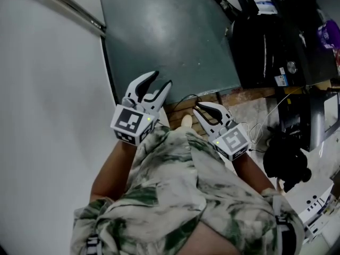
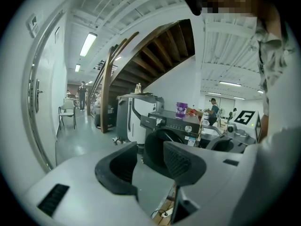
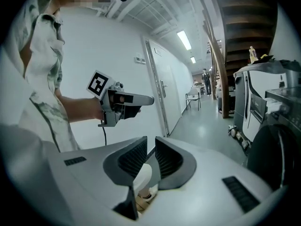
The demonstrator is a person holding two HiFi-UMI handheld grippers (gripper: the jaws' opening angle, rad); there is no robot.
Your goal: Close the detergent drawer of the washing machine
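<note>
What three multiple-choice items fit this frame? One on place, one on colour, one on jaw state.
1. In the head view, where does the washing machine sit?
A. upper right of the picture
B. lower left, against the white wall
C. centre, between the two grippers

2. In the left gripper view, what colour is the cup on top of the machine?
A. yellow
B. purple
C. green

3. How do the jaws of the left gripper stand?
A. shut on the drawer
B. shut on nothing
C. apart, with nothing between them

Answers:
1. A: the dark cabinet with its knob and sticker fills the upper right, past the grey-green floor.
2. B: the cup shows purple against the white wall behind it.
3. C: floor and the machine's front show through the gap between the two dark pads.
</note>
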